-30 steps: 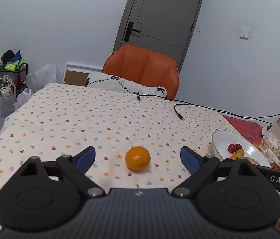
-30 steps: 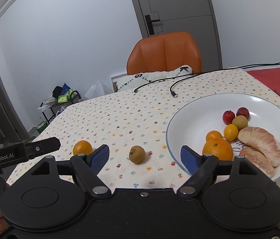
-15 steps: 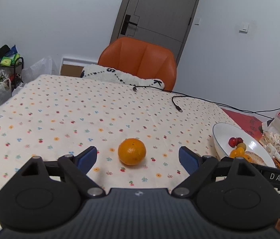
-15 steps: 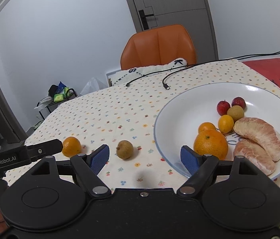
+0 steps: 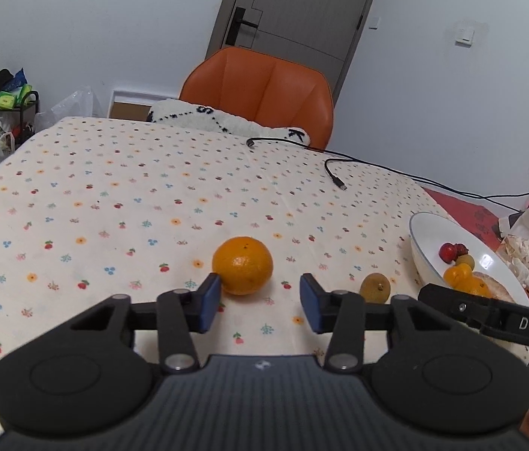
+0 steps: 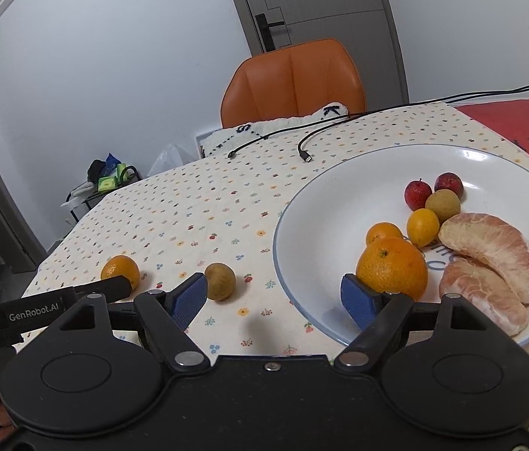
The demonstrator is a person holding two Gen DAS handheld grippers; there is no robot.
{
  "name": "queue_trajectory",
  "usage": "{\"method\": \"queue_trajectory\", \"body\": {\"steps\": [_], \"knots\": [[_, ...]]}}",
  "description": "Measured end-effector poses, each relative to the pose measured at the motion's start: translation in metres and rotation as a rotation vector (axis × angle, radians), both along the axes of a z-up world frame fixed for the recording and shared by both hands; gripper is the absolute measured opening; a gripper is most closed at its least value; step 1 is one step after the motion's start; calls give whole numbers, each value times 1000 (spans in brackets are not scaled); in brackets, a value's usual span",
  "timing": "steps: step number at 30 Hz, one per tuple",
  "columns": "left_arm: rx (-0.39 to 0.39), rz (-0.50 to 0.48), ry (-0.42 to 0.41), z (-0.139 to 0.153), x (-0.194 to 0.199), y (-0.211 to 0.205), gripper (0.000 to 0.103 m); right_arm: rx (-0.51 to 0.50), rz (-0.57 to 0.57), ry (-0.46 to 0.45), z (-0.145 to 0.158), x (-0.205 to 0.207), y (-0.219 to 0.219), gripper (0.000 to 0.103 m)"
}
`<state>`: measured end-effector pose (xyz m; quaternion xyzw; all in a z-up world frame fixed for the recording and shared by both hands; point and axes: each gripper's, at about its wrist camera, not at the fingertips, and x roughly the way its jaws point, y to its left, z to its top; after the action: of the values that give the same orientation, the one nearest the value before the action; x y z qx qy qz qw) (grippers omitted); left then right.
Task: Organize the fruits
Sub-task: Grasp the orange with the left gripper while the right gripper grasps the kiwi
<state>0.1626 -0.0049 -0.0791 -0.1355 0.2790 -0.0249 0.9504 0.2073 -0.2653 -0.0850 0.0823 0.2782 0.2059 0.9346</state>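
Observation:
An orange (image 5: 242, 270) lies on the flowered tablecloth just beyond my left gripper (image 5: 260, 306). The gripper is open, its fingers partly drawn in, and the left pad (image 5: 210, 306) sits close to the fruit. To the right lie a small brown fruit (image 5: 375, 287) and the white plate (image 5: 420, 225). My right gripper (image 6: 275, 300) is open with nothing between its fingers. Its left pad is beside the brown fruit (image 6: 220, 281) and its right pad is over the plate (image 6: 321, 218) rim, next to a big orange (image 6: 392, 272). The loose orange (image 6: 120, 271) shows at far left.
The plate also holds a small orange (image 6: 383, 233), a yellow fruit (image 6: 422, 226), red fruits (image 6: 417, 193) and pomelo segments (image 6: 493, 244). Black cables (image 5: 334, 173) cross the far table. An orange chair (image 5: 260, 90) stands behind it. Snack bags (image 5: 527, 251) lie at the right.
My left gripper's fingers have drawn much closer together and it has moved up to the orange. My right gripper has advanced toward the plate, still wide open.

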Motion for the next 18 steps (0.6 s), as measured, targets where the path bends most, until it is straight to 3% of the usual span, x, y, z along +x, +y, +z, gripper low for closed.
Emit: {"method": "queue_trajectory", "body": {"steps": [11,12,13,18], "knots": [[10,33,27,-4,14,0,43,-7,17,-29,11,-7,-1,71],[9,30,20,-3,13,0,43,-5,23,-33,13,-8,0,69],[9,28,11,-2,12,0,33,-5,30,-39,14,-9,1,69],[0,16,-8,4,6,3,32,-15,62,-79,20,-11,14,64]]}}
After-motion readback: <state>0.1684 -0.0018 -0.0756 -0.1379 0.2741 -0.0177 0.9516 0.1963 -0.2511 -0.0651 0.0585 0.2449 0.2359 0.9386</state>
